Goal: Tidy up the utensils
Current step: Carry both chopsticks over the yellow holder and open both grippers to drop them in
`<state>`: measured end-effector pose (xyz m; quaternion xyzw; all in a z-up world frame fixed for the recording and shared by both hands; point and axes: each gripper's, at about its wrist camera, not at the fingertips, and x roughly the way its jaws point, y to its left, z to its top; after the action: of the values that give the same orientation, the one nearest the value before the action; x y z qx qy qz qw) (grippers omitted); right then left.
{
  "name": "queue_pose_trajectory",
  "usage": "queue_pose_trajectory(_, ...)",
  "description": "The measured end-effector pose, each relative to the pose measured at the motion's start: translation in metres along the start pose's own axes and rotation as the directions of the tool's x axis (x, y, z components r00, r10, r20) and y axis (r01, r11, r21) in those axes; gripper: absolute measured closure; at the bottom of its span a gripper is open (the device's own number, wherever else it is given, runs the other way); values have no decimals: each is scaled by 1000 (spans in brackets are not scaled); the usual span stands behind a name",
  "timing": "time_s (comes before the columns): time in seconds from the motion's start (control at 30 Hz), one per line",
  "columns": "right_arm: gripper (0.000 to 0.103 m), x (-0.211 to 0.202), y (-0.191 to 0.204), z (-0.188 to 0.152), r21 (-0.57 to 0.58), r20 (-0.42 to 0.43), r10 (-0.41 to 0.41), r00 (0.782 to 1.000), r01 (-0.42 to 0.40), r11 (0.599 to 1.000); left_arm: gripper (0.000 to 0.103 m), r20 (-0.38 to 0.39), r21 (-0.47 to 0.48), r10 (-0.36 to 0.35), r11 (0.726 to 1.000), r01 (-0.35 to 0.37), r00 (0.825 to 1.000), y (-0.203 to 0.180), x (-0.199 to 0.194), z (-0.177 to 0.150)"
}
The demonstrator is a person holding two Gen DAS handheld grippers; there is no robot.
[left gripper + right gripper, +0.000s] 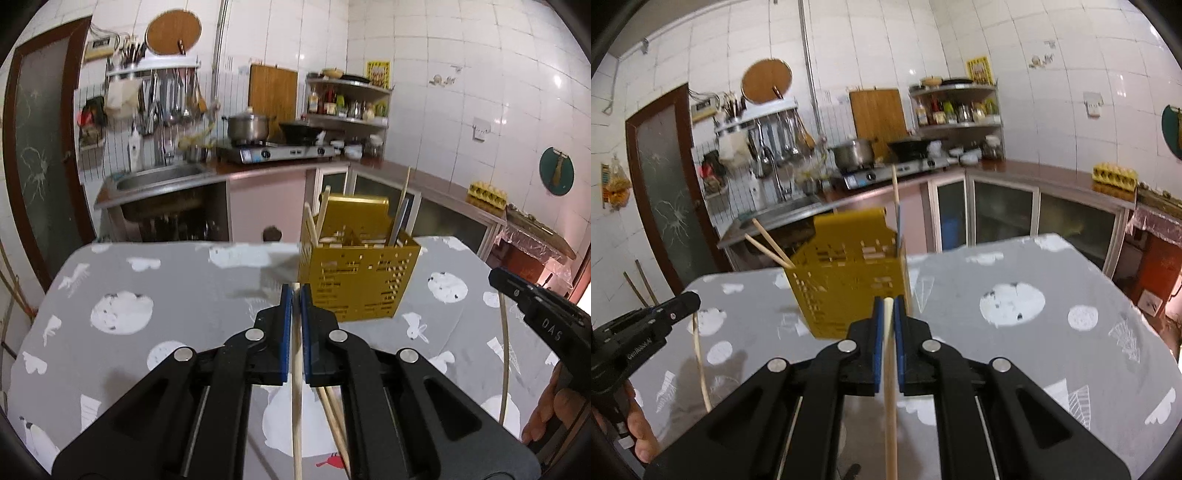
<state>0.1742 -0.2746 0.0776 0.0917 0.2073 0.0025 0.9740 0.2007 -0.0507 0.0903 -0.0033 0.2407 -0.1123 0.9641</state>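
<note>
A yellow perforated utensil holder [354,269] stands on the grey patterned table [147,288], with several chopsticks sticking out of it. It also shows in the right wrist view [849,280]. My left gripper [295,290] is shut on a pale wooden chopstick [296,398], held above the table just in front of the holder. My right gripper [888,302] is shut on another pale chopstick [891,398], close to the holder's front. Two more chopsticks [334,417] lie on the table under my left gripper.
The right gripper [543,317] shows at the right in the left view, and the left gripper [639,332] at the left in the right view. Behind the table are a sink [159,177], stove with pot [247,127] and cabinets.
</note>
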Motion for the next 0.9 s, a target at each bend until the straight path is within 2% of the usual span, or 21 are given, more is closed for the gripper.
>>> queue_pose_trajectory(0.57, 97, -14, -5, 22, 40, 152, 63, 986, -70, 997, 100, 104, -7, -33, 999, 34, 994, -1, -17, 26)
queue_pose_trajectory(0.73, 97, -12, -5, 35, 37, 184, 69, 980, -77, 996, 100, 132, -6, -39, 999, 41, 991, -4, -19, 44)
queue_pose_trajectory(0.9, 97, -10, -8, 62, 42, 222, 80, 972, -91, 995, 100, 163, -27, -57, 998, 63, 985, -5, -20, 71)
